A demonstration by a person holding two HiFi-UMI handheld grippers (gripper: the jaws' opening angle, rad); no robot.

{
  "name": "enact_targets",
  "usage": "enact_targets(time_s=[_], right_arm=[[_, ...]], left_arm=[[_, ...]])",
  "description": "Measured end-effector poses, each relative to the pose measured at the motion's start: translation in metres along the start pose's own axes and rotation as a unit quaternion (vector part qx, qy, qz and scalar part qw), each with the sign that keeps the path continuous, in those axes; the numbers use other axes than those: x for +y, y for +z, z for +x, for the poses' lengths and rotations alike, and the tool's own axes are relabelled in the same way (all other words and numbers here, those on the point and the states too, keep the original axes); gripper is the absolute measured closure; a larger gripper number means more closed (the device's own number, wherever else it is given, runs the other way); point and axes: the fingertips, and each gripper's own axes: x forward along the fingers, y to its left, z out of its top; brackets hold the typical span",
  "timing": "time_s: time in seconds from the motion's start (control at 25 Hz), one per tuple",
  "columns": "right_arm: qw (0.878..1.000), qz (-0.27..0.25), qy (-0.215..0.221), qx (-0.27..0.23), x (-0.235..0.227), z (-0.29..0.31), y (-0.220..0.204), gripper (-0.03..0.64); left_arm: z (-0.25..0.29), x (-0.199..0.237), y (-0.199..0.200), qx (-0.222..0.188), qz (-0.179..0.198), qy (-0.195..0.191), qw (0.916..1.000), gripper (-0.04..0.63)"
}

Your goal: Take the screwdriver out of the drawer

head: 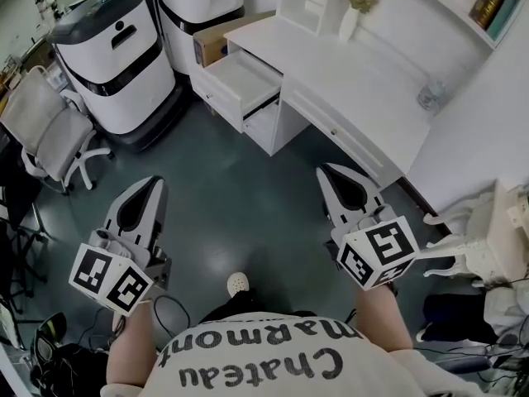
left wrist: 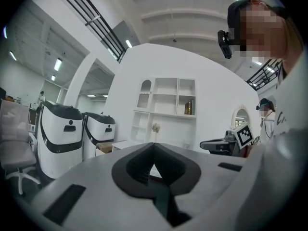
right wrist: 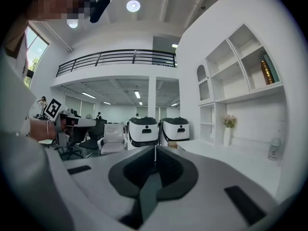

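The white desk (head: 355,85) stands at the far right, and its top drawer (head: 241,79) is pulled out toward the room. I see no screwdriver in any view; the drawer's inside looks pale and bare from here. My left gripper (head: 153,183) hangs over the dark floor at the lower left, well short of the drawer. In the left gripper view that same left gripper (left wrist: 154,144) has its tips meeting with nothing between them. My right gripper (head: 328,172) is at the lower right, nearer the desk front; in its own view the right gripper (right wrist: 155,147) is shut and empty too.
Two white-and-black machines (head: 116,56) (head: 202,7) stand left of the drawer, with a cardboard box (head: 216,44) beside it. An office chair (head: 50,131) is at the far left. A vase (head: 354,11) and a glass jar (head: 431,96) sit on the desk. A white ornate chair (head: 488,238) is at right.
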Motion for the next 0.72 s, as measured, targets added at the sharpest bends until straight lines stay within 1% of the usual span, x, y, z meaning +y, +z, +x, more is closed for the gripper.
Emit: enact_targets(time_s=[0.12, 0.2, 0.32, 0.36, 0.48, 0.6, 0.72], right_arm=[[1.0, -0.015, -0.012, 0.011, -0.004, 0.034, 0.005, 0.588], [1.0, -0.008, -0.022, 0.017, -0.009, 0.054, 0.004, 0.588], [0.999, -0.001, -0.027, 0.03, -0.012, 0.079, -0.003, 0.588], [0.999, -0.005, -0.028, 0.035, -0.013, 0.087, -0.004, 0.588], [0.998, -0.02, -0.034, 0.052, -0.016, 0.11, -0.007, 0.588], [0.997, -0.029, -0.032, 0.066, -0.014, 0.129, -0.008, 0.588], [0.996, -0.036, -0.03, 0.074, -0.02, 0.148, -0.006, 0.588]], left_arm=[[0.019, 0.025, 0.004, 0.013, 0.0, -0.014, 0.9998, 0.572], [0.033, 0.035, 0.0, 0.025, -0.006, -0.03, 0.9992, 0.572], [0.051, 0.041, -0.01, 0.037, 0.003, -0.05, 0.9981, 0.572], [0.056, 0.044, -0.013, 0.039, 0.001, -0.055, 0.9977, 0.572], [0.074, 0.054, -0.02, 0.043, -0.022, -0.076, 0.9959, 0.572], [0.088, 0.068, -0.028, 0.049, -0.031, -0.08, 0.9951, 0.572], [0.105, 0.085, -0.028, 0.049, -0.03, -0.071, 0.9958, 0.574]])
